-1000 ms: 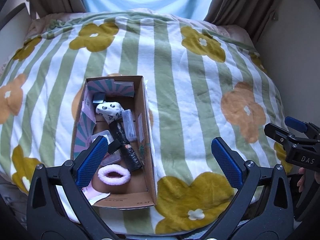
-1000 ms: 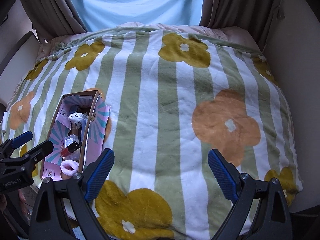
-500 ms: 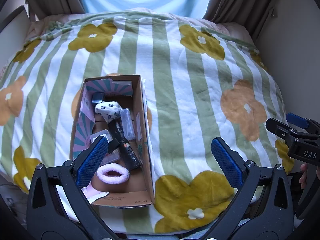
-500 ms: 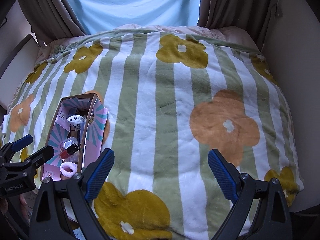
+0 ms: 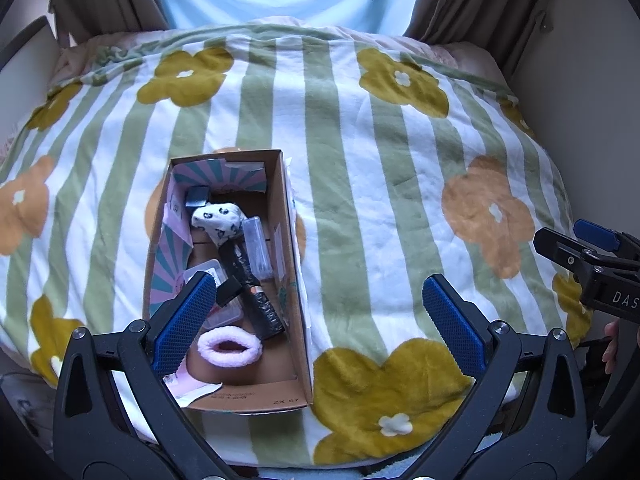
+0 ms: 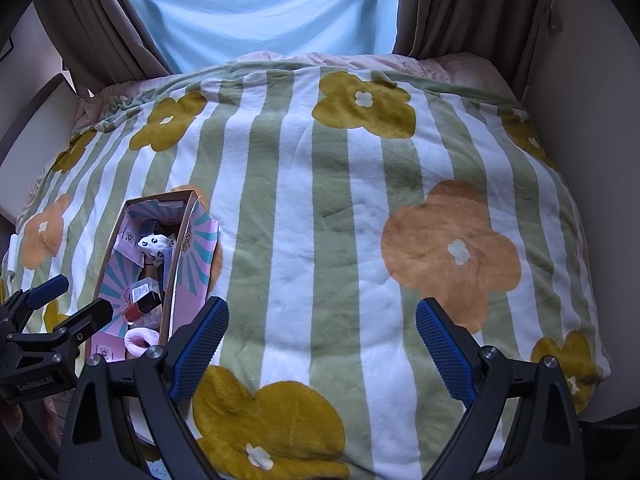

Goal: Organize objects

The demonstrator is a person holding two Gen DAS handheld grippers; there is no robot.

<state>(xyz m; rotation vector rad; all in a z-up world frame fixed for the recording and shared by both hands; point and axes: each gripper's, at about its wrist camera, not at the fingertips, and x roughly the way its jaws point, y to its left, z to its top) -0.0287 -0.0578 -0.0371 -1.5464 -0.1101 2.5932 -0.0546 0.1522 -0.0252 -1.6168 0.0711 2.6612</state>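
A bed spread with a striped, flower-printed blanket (image 5: 360, 200) fills both views, bare over its middle and right. The one large thing on it is an open cardboard box (image 5: 298, 280), long and narrow, lying toward the left side with its long axis running away from the cameras; in the right wrist view the same box (image 6: 176, 264) sits at the far left. All the loose objects in view are already packed inside it: a long black wrapped item (image 5: 250, 284) laid nearly along the box's length, a spotted white cloth bundle (image 5: 218, 218) toward the far end, a clear slim case (image 5: 256, 248) against the right wall, a fluffy pink ring (image 5: 228, 346) at the near end, and a small red-and-black bottle (image 6: 140, 306) seen from the right side. Nothing is seen lying loose on the blanket. The left gripper (image 5: 320, 320) is held above the box's near end, its left pad over the box interior and its right pad over bare blanket, jaws spread wide and empty. The right gripper (image 6: 322, 346) is poised over bare blanket, well apart from the box, jaws likewise wide with nothing between them. Judged from this, the left hand is the nearer to the box, which lies just left of its centre line; any grasp of the contents is best lined up across the box's short width.
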